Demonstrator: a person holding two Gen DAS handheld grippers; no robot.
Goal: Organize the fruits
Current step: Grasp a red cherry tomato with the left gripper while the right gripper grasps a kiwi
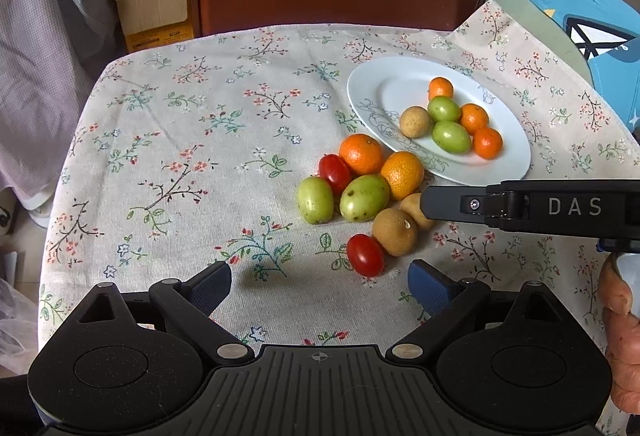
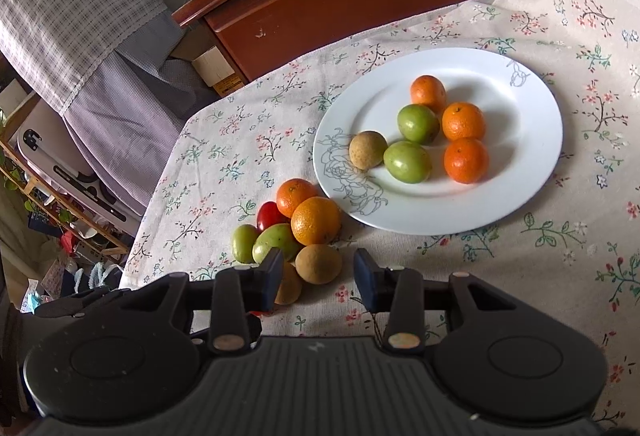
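Here, a floral-printed beige tablecloth (image 1: 192,139) is seen spread over a table, with an oval white ceramic plate (image 2: 520,195) set on it. On the plate, 6 fruits are gathered: 3 small oranges, 2 green plum-like fruits and 1 round tan fruit (image 2: 367,150). Just beside the plate's near rim, a loose cluster of fruit (image 1: 362,191) is left on the cloth: 2 oranges, 2 green fruits, 2 red cherry tomatoes and 2 tan fruits.

The left gripper (image 1: 320,288) is held above bare cloth with its blue-padded jaws spread wide and nothing between them. The right gripper (image 2: 318,278) is held partly open, and nothing is gripped; a tan round fruit (image 2: 319,263) of the cluster is seen just ahead of the gap.
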